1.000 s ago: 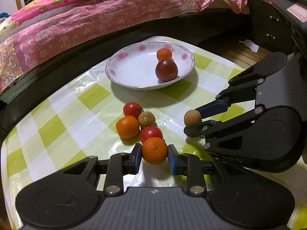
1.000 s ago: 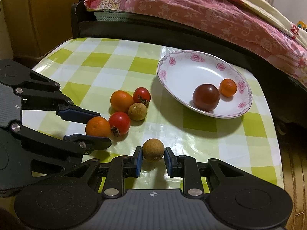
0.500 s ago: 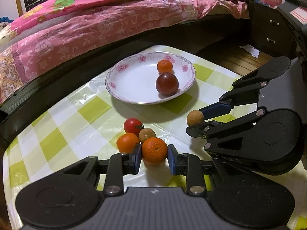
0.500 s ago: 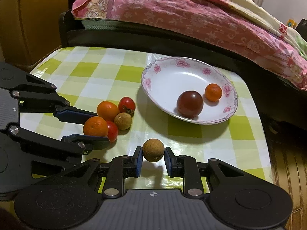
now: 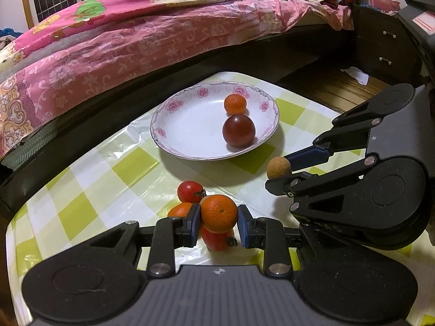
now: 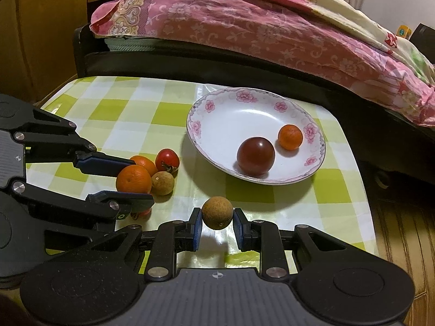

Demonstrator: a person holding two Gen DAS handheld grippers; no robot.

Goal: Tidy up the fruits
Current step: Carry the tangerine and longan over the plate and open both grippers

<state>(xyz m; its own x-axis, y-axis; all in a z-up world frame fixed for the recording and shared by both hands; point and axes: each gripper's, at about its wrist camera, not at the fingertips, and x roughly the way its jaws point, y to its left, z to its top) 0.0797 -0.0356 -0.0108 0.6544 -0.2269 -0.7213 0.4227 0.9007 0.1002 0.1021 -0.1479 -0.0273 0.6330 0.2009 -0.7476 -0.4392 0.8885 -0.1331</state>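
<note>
Both fruits now lifted clear of the checked counter point(image 6: 130, 114), where a second ago each sat low against the cloth: left gripper point(image 5: 218, 218) with jaws clamped on a mandarin point(image 5: 219, 213), right gripper point(image 6: 217, 221) with jaws clamped narrow on a brown longan point(image 6: 217, 212). Judged as pick-up done for both, carry to the flowered plate point(image 6: 214, 141) next. Already in the plate: a dark tomato point(image 6: 255, 156) and a small mandarin point(image 6: 290, 137), grouped toward its right half in the right wrist view, leaving bare white room on the left half. Left on the counter, just beside the held mandarin: a second mandarin point(image 6: 144, 163), a red cherry tomato point(image 6: 167, 158), another longan point(image 6: 162, 182), one more tomato point(image 5: 216, 239) beneath. Counter edge close on the plate's far side, dark bed frame point(image 6: 168, 62) beyond; wooden floor point(image 6: 402, 233) past the right edge. Open cloth between cluster and plate.
</note>
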